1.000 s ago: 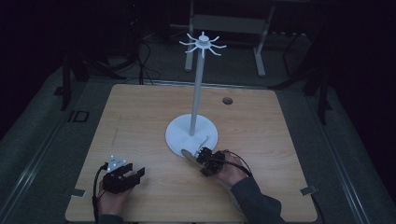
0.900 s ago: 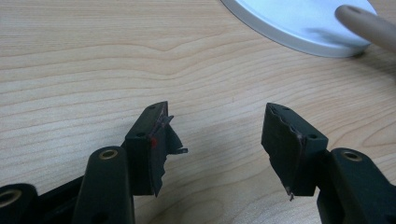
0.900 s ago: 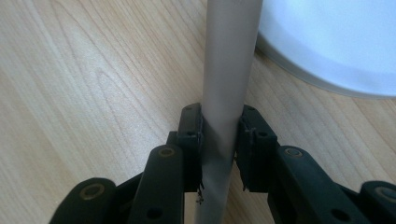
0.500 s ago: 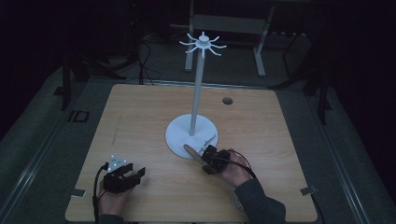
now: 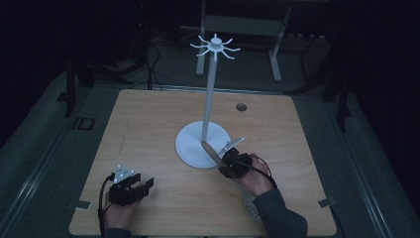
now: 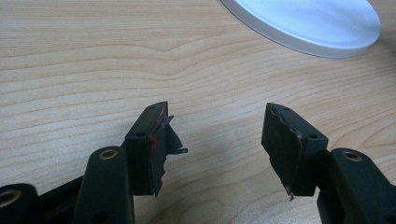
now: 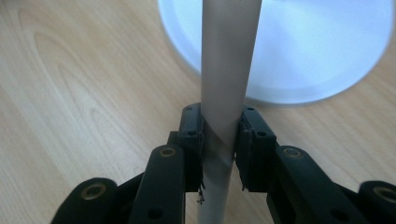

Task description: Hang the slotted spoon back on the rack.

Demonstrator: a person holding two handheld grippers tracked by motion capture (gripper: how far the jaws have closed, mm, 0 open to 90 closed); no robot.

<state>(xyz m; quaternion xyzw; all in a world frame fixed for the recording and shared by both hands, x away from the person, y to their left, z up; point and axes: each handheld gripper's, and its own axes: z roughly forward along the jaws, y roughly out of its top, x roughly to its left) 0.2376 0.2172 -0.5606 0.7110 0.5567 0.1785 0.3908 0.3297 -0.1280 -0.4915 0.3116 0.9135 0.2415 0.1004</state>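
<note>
A slim, pale rod-like object (image 7: 228, 93) is clamped between the jaws of the right gripper (image 7: 219, 135); in the right gripper view it runs up from between the two black pads and crosses in front of the round white base (image 7: 322, 51) of a stand. In the high view the same object (image 5: 212, 152) looks brownish and slants up and to the left from the right gripper (image 5: 233, 163), its far end lying over the near edge of the base (image 5: 190, 141). What exactly the object is cannot be told.

The stand's thin white pole (image 5: 210, 94) rises upright from the base near the middle of the wooden table (image 5: 148, 124) and ends in a crown of short radiating hooks (image 5: 215, 47).

The person's right hand (image 5: 255, 181) holds its gripper just beside the base's near right edge, forearm and dark sleeve (image 5: 277, 213) coming in from the bottom edge and angled toward the stand.

The left gripper (image 5: 130, 187) rests low over the table near its front left, well apart from the stand, with the left hand (image 5: 116, 215) behind it. In the left gripper view its jaws stand wide apart around nothing, the torn black fingertips (image 6: 156, 135) over bare wood grain and the base's edge (image 6: 303, 28) showing at upper right
</note>
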